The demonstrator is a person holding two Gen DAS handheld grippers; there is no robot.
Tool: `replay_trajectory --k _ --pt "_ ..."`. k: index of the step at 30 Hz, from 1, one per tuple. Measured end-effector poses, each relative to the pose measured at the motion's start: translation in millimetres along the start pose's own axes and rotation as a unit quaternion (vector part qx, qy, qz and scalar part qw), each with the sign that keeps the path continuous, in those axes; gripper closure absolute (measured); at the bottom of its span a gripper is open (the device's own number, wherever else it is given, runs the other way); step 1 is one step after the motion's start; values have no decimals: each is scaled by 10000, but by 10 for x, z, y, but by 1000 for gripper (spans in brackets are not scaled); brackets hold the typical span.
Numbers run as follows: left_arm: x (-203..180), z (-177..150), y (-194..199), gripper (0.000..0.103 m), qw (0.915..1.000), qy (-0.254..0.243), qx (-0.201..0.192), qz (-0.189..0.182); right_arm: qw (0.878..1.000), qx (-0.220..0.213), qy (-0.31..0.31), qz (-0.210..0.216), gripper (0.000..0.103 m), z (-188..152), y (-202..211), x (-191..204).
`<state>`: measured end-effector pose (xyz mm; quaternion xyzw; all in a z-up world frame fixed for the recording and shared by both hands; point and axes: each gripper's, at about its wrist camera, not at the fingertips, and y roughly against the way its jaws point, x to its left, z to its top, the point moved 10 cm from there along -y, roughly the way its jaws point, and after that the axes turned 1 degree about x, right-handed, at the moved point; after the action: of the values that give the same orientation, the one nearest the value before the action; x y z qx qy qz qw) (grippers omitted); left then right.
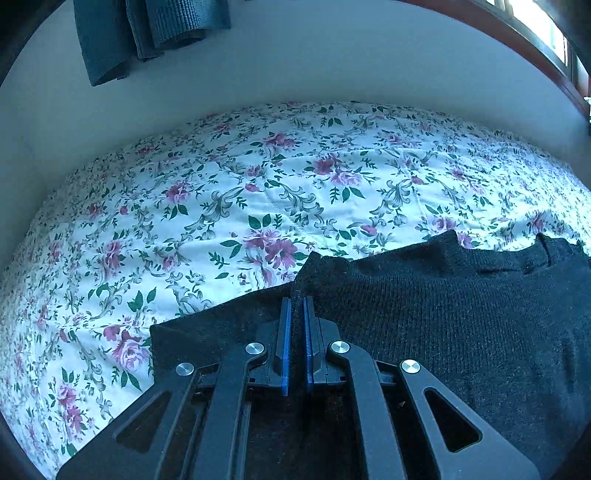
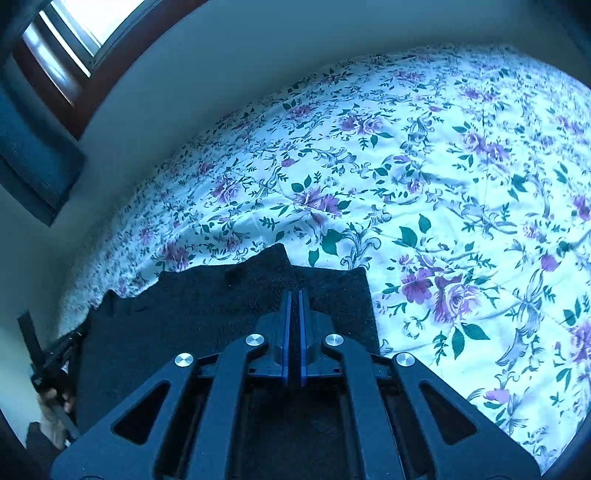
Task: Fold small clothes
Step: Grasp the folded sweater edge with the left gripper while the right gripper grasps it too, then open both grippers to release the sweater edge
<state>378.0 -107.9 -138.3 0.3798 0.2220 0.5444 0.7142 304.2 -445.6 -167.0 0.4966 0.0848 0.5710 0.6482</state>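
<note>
On the floral bedsheet [image 1: 258, 192], near its front edge: one black knit sweater [image 1: 461, 314], one garment only. Coarse ribbed weave, neckline band showing toward the right in the left wrist view; one flat sleeve or hem corner lies toward the left. Two grippers. Left gripper [image 1: 297, 306] clenched on a raised fold of the sweater, dark fabric between the blue pads. Right gripper [image 2: 294, 299] likewise pinching the fabric, jaws nearly together. One teal towel [image 1: 147, 33] hangs on the wall behind.

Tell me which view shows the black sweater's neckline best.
Left wrist view: the black sweater shows its ribbed neckline at the right. The right wrist view shows only a plain corner of the sweater, pinched in the right tool.
</note>
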Motion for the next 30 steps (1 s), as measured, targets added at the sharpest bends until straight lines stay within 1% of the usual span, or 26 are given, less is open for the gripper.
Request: replay_trajectory --k 15,18,20,21,22,23,24,25,26,28,30 --pt "-19 13 -100 97 10000 -33 53 -8 9993 -47 -219 300 100 -44 44 -69" --pt "-14 18 -97 94 9999 -24 98 0 9988 -37 -316 377 99 -36 57 -83" --pt "-11 24 -66 86 9999 -59 121 69 9984 -28 -386 405 98 -38 81 -94" --pt "-13 18 -39 82 9999 -71 132 74 9984 -45 -443 348 97 -38 114 -109" --pt "-11 -6 3 72 9998 -67 170 52 9983 -80 -484 301 93 -37 154 -117" --pt "-4 -36 57 60 9998 -38 200 1 9982 -114 -518 266 92 -36 188 -123" --pt "8 -59 101 54 9998 1 201 -66 9980 -162 -578 204 87 -38 246 -130" --pt "28 -97 192 45 9997 71 173 -161 9977 -208 -625 181 77 -43 297 -127" --pt "54 -126 267 38 9996 137 130 -225 9972 -265 -660 219 72 -45 351 -104" --pt "135 -225 433 32 9989 306 75 -350 9958 -411 -672 471 60 -64 504 34" --pt "226 -370 564 32 9979 444 150 -437 9952 -463 -563 653 53 -105 609 214"
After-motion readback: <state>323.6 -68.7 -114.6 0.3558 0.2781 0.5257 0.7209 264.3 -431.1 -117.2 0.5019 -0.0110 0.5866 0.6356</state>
